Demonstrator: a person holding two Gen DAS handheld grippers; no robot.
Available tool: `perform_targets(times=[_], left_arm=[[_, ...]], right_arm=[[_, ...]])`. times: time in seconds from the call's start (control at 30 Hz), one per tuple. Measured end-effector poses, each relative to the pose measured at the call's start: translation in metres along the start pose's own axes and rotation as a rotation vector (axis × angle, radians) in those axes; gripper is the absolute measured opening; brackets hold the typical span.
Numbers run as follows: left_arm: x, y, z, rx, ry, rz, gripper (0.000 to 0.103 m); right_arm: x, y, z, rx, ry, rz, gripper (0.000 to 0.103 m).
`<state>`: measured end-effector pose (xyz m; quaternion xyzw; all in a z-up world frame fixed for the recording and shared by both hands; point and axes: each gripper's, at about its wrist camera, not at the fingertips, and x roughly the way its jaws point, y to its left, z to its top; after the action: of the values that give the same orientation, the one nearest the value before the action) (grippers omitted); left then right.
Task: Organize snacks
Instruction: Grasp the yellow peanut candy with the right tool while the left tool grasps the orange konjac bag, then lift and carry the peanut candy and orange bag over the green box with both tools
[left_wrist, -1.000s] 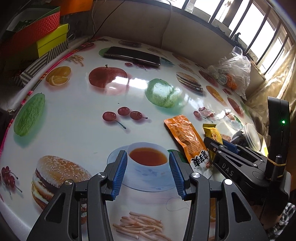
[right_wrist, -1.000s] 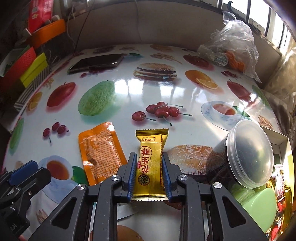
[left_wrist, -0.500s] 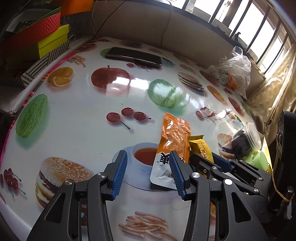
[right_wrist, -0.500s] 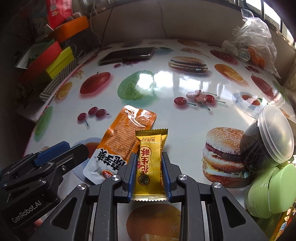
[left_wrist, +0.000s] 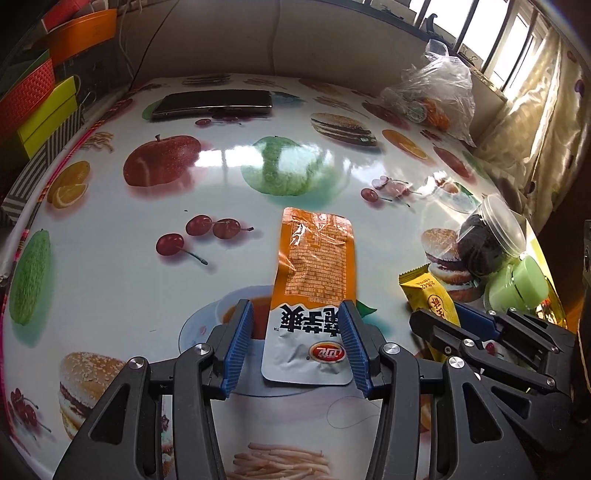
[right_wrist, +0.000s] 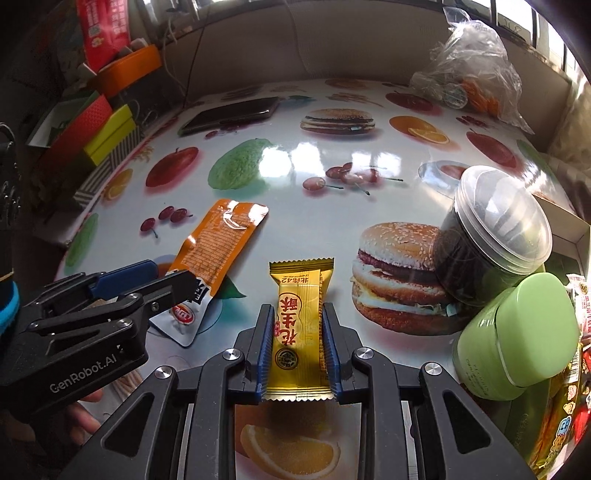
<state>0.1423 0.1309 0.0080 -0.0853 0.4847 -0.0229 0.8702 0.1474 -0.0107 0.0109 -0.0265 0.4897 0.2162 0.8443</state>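
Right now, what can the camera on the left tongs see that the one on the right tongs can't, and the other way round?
Only the left view shows the curtain by the window. Only the right view shows the red packet standing in the orange bin and a white box behind the jar. Both share the orange snack pouch between the opening left tongs, the yellow candy bar pinched in the right tongs, the dark jar and the phone.

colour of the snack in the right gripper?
Yellow wrapper with red print, clamped in the right gripper. Shows best in the right wrist view.
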Motion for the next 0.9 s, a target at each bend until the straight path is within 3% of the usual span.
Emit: perform_targets(times=[0.07, 0.17, 0.5, 0.77, 0.83, 0.9], left_arm=[[0.003, -0.004, 0.003, 0.029, 0.007, -0.008, 0.063], [0.008, -0.011, 0.007, 0.075, 0.02, -0.016, 0.063], [0.021, -0.022, 0.015, 0.173, 0.035, 0.1, 0.064], [0.021, -0.021, 0.013, 0.179, 0.009, 0.097, 0.063], [0.02, -0.023, 0.013, 0.189, 0.003, 0.089, 0.053], [0.019, -0.024, 0.012, 0.195, 0.002, 0.094, 0.053]], right_arm=[[-0.002, -0.002, -0.002, 0.0, -0.004, -0.006, 0.024], [-0.003, -0.006, -0.004, 0.008, -0.011, -0.005, 0.024], [-0.005, -0.013, -0.006, 0.031, -0.02, 0.009, 0.024], [-0.005, -0.013, -0.005, 0.036, -0.022, 0.012, 0.024], [-0.005, -0.013, -0.005, 0.038, -0.022, 0.014, 0.024], [-0.005, -0.013, -0.005, 0.038, -0.024, 0.014, 0.024]])
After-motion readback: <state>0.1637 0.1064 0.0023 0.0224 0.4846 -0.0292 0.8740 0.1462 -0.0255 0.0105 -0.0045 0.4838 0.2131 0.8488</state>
